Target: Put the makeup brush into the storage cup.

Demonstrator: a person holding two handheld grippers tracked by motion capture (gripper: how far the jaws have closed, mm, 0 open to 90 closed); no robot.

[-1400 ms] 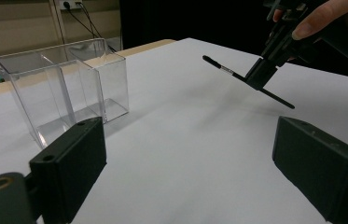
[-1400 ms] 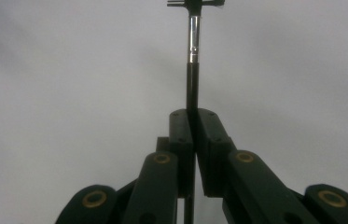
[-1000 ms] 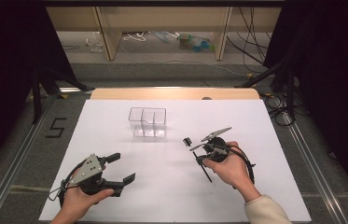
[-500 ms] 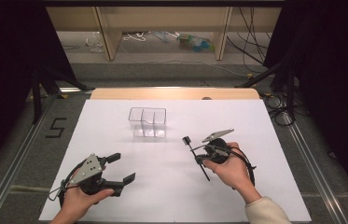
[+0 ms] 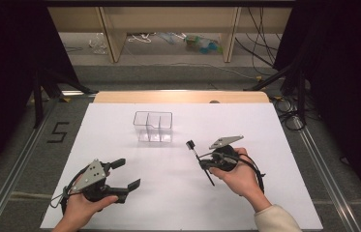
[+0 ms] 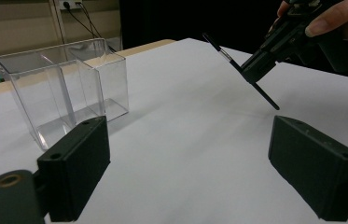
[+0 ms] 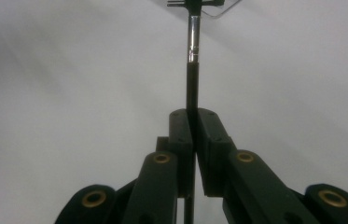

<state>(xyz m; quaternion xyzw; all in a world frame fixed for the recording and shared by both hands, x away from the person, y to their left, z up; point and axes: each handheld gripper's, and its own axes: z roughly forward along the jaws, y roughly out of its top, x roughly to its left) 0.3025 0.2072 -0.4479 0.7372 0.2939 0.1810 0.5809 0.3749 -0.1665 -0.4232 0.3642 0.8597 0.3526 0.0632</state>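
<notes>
A thin black stick (image 5: pixel 206 170) with a silver band and a small crosswise head is clamped in my right gripper (image 5: pixel 202 164), right of the table's middle. It slants with its head (image 5: pixel 190 143) up and away and its lower end near the sheet. In the right gripper view the jaws of the right gripper (image 7: pixel 195 126) press flat on the stick (image 7: pixel 193 70). My left gripper (image 5: pixel 127 173) lies low at the near left, open with nothing between its jaws. In the left gripper view the left gripper (image 6: pixel 195 163) faces the stick (image 6: pixel 237 65) and a clear two-compartment box (image 6: pixel 64 88).
The clear box (image 5: pixel 153 126) stands empty on the white sheet (image 5: pixel 246 125), behind and between both hands. A wooden strip (image 5: pixel 178 96) edges the far side of the table. Metal rails run along both sides, and cables lie on the floor beyond.
</notes>
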